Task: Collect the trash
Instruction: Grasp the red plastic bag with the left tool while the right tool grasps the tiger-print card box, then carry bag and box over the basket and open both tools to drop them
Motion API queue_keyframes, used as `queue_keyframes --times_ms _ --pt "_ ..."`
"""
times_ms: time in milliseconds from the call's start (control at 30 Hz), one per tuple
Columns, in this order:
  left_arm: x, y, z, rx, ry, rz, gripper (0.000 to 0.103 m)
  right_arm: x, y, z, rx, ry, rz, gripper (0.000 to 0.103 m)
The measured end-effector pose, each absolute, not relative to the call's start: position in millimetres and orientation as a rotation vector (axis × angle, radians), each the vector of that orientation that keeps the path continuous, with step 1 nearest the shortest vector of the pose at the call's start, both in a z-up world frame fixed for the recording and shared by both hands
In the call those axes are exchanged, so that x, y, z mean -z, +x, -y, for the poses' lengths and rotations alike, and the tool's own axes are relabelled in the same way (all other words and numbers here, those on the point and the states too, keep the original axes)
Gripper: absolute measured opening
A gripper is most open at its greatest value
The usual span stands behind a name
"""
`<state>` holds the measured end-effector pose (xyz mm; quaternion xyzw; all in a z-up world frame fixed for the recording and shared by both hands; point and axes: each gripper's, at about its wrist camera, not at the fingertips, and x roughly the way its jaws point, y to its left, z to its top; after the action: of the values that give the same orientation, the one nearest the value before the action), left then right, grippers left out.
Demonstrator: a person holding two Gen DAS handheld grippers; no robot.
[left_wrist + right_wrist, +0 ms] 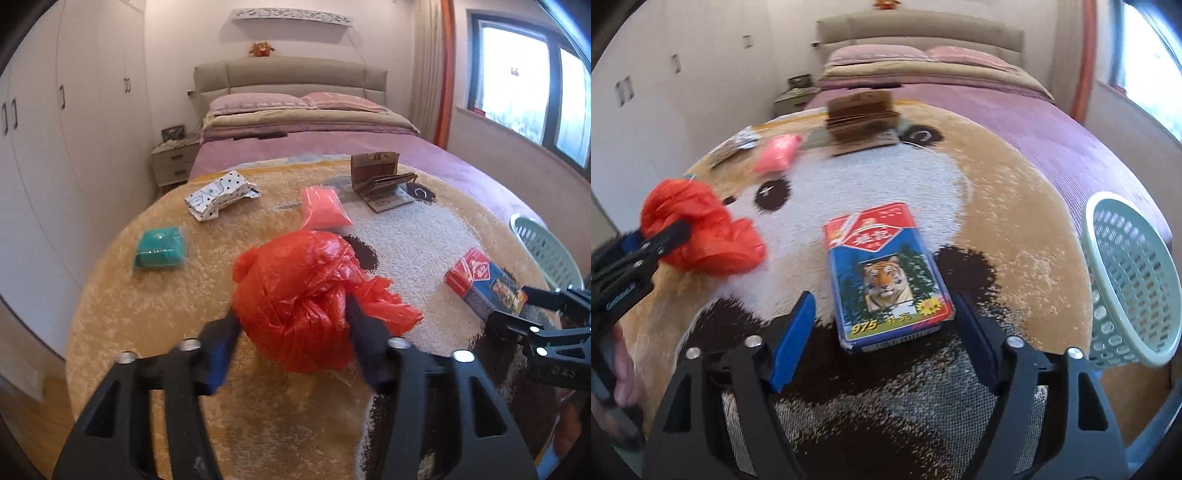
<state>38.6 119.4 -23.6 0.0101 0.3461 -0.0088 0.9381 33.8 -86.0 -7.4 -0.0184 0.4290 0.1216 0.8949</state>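
Observation:
My left gripper point(291, 317) is shut on a crumpled red plastic bag point(295, 291) and holds it above the animal-face rug; the bag also shows at the left of the right wrist view point(701, 229). My right gripper point(882, 314) is open, its blue pads either side of the near end of a red and blue card box with a tiger picture point(882, 273), which lies flat on the rug. The box and the right gripper point(517, 306) show at the right of the left wrist view. A pale green mesh basket point(1126, 280) lies tipped on its side at the right.
On the rug point(147, 314) lie a teal packet point(160, 248), a pink packet point(323, 208), a white dotted wrapper point(218, 195) and torn brown cardboard point(380, 177). The bed point(295, 122) stands behind, wardrobes point(55, 147) on the left, a window point(535, 81) on the right.

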Motion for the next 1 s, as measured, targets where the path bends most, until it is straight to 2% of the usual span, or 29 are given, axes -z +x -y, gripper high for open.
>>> queue_keyframes --times_ms 333,667,900,933,967,1000 --pt "28.7 27.5 -126.9 0.104 -0.014 -0.7 0.061 3.9 26.8 91.0 -0.301 -0.047 -0.856 0.075" --pt "28.4 18.5 -105.5 0.071 0.073 -0.683 0.036 3.2 28.1 96.5 -0.276 -0.052 -0.835 0.075" --pt "22.7 19.7 -94.3 0.053 0.063 -0.662 0.034 15.9 44.1 88.9 -0.271 -0.066 -0.888 0.074" --pt "22.6 20.0 -92.9 0.052 0.066 -0.66 0.034 14.7 43.1 88.2 -0.264 -0.072 -0.878 0.069" --pt "22.2 20.3 -90.8 0.056 0.065 -0.659 0.034 13.2 42.1 88.6 -0.265 -0.072 -0.869 0.059" --pt "21.3 21.1 -88.4 0.061 0.062 -0.659 0.034 12.1 41.6 89.8 -0.271 -0.069 -0.866 0.059"
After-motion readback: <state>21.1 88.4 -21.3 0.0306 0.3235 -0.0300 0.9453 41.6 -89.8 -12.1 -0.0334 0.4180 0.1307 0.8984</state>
